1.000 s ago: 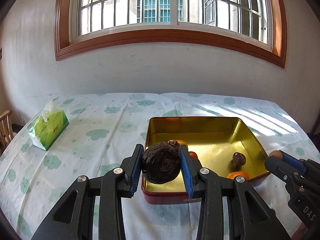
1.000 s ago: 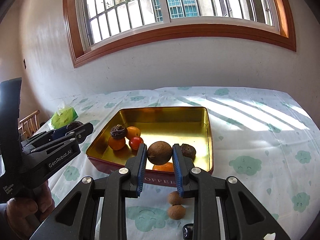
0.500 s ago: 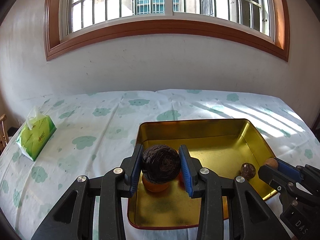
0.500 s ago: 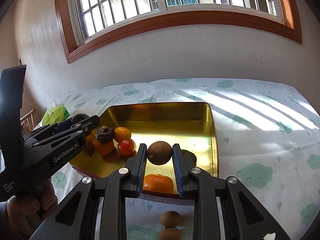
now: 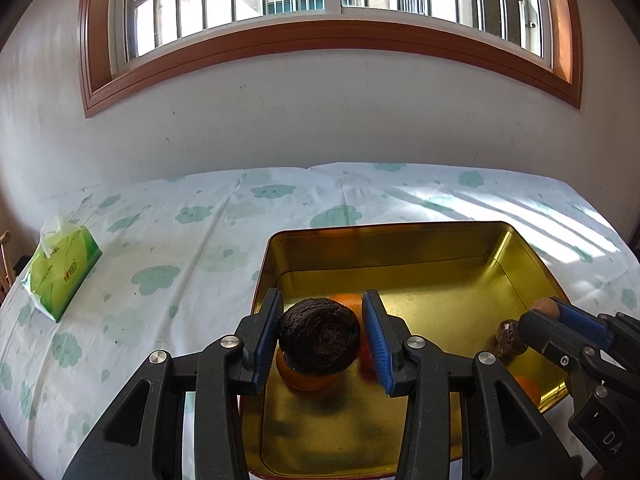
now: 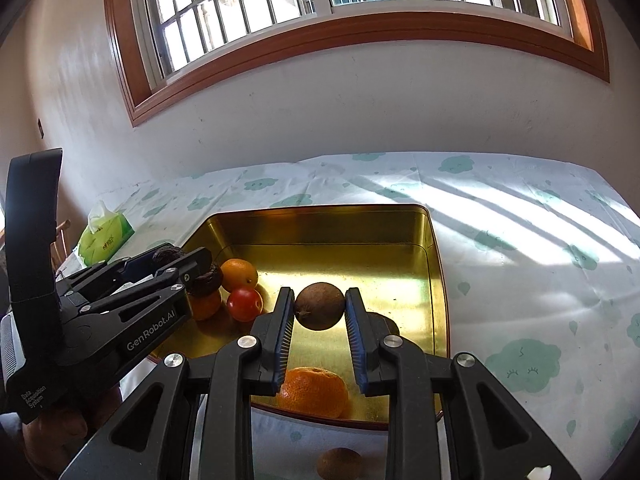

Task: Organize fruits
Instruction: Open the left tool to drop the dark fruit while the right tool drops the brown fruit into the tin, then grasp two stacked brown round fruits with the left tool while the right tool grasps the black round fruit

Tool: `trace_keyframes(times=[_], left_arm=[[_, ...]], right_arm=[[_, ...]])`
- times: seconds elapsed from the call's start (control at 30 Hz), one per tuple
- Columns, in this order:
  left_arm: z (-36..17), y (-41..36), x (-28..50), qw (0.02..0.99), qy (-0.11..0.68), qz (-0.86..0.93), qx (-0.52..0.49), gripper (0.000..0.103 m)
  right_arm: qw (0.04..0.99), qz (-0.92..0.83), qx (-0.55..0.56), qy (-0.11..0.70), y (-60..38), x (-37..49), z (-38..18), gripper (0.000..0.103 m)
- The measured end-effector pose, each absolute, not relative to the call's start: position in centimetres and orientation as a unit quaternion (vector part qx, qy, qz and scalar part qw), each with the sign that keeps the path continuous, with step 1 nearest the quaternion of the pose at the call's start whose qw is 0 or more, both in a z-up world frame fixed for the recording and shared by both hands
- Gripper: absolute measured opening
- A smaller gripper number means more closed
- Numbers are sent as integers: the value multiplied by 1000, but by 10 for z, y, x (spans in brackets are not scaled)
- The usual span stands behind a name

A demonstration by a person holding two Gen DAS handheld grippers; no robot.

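Observation:
A gold tin tray (image 5: 384, 232) sits on the cloud-print cloth. My left gripper (image 5: 323, 308) hangs over the tray's near left corner and its jaws are opening. A dark wrinkled fruit (image 5: 318, 340) is between them, against the left pad, with a slim gap at the right pad. Behind it lies an orange (image 5: 304, 376). My right gripper (image 6: 319, 300) is over the tray's near middle, and its jaws are starting to open. Both pads still touch a round brown fruit (image 6: 320, 306). A mandarin (image 6: 313, 392) lies under that gripper.
In the tray's left part are an orange (image 6: 239, 274), a red tomato (image 6: 245, 304) and a dark fruit (image 6: 208, 278) stacked on another orange. A small brown fruit (image 6: 338, 462) lies on the cloth before the tray. A green tissue pack (image 5: 62, 276) is far left.
Both grippers have moved forward and down over the tray with their fruits. The left jaws have widened and the dark fruit sits a little lower between them.

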State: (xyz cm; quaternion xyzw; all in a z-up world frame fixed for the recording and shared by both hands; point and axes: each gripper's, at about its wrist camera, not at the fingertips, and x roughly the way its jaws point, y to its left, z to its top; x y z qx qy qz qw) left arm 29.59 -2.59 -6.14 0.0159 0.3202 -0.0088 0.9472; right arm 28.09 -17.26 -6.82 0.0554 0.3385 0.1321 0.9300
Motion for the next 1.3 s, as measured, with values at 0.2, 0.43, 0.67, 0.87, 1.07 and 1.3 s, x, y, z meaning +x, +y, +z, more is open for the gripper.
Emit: trace_keyframes(times=[0.2, 0.43, 0.67, 0.87, 1.07, 1.3], left_arm=[[-61, -27, 294, 953, 303, -3, 24, 70], [-61, -28, 294, 954, 298, -2, 29, 72], [-57, -28, 286, 956, 293, 2, 33, 72], [-42, -25, 257, 960, 278, -9, 34, 72], [-46, -48, 209, 947, 304, -89, 54, 72], [-64, -68, 173, 930, 343, -116, 59, 72]], right_arm=[[932, 135, 60, 331, -173, 284, -66, 27], [934, 137, 76, 322, -177, 276, -58, 31], [939, 128, 90, 306, -196, 251, -43, 37], [935, 105, 88, 327, -241, 208, -47, 39], [910, 136, 68, 385, -260, 165, -78, 40], [889, 189, 12, 417, -220, 163, -99, 40]])
